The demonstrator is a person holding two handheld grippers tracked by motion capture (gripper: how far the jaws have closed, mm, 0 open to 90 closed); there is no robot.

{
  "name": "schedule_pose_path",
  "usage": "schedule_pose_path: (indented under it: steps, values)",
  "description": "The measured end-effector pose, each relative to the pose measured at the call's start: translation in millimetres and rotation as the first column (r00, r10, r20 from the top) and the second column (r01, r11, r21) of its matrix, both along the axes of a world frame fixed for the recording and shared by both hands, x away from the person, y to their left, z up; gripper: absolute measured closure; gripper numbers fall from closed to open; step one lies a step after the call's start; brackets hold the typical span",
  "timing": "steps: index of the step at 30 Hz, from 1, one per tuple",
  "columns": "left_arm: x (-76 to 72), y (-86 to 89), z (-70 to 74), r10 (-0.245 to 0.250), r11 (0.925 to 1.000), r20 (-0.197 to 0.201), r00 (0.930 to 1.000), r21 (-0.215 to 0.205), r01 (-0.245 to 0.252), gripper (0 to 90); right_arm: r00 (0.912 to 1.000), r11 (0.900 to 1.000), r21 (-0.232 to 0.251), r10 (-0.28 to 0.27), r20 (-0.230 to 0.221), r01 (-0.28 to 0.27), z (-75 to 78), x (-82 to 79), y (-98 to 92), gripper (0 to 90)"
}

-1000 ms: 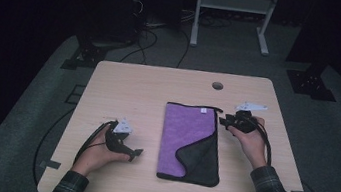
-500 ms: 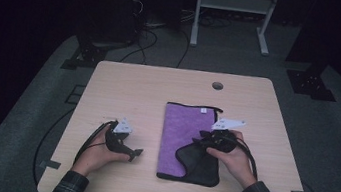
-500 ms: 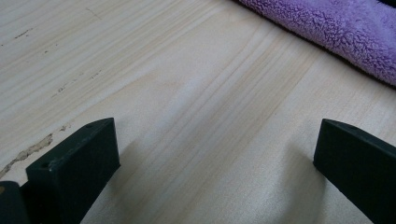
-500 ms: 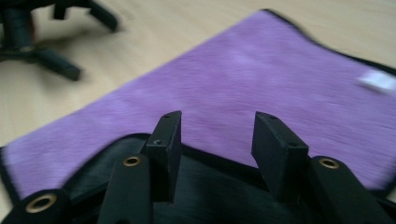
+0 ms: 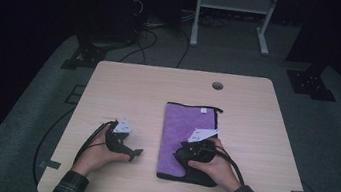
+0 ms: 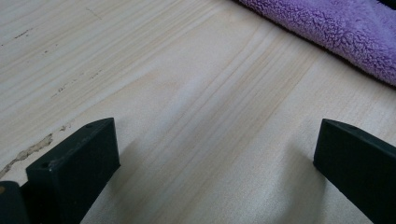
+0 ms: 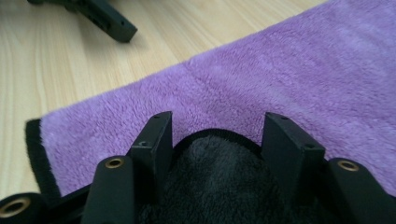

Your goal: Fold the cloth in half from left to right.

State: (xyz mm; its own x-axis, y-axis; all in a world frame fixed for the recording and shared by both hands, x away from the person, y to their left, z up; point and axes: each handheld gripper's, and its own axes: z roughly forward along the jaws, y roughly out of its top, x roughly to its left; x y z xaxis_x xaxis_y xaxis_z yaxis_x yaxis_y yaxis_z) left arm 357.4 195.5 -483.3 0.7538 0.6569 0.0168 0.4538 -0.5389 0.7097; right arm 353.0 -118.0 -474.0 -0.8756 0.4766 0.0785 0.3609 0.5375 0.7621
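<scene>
R tongs [image 7: 215, 135] now over towel's [image 5: 189, 129] folded black corner [image 7: 219, 172], partly hidden.

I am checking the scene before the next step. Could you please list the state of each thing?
Purple towel: flat on the table, its black corner flap turned over onto the purple.
Right gripper: jaws just opening, astride the flap, pads apart from it.
Left gripper: open, nothing between, over bare table.

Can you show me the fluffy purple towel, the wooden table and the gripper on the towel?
Fluffy purple cloth towel [image 5: 186, 128], high view, its bare middle.
Pale wooden table [image 5: 134, 91], high view, bare top.
Right black two-jaw gripper [image 7: 215, 135], right gripper view, between its jaws.
</scene>
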Motion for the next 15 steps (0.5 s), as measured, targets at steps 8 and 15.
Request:
schedule_pose_path:
  steps: [8,15]
  values:
    - [-0.1,0.0,0.0,0.001,1.0000,-0.001,1.0000,-0.001,-0.001,0.0,0.9984,0.999,-0.049,0.000,0.057,0.002,-0.3,-2.3,0.4,71.7]
    - [0.0,0.0,0.0,0.000,1.0000,0.000,1.0000,0.000,0.000,0.0,0.9999,1.000,0.020,-0.011,0.002,0.011,11.0,-3.0,-15.3,80.5]
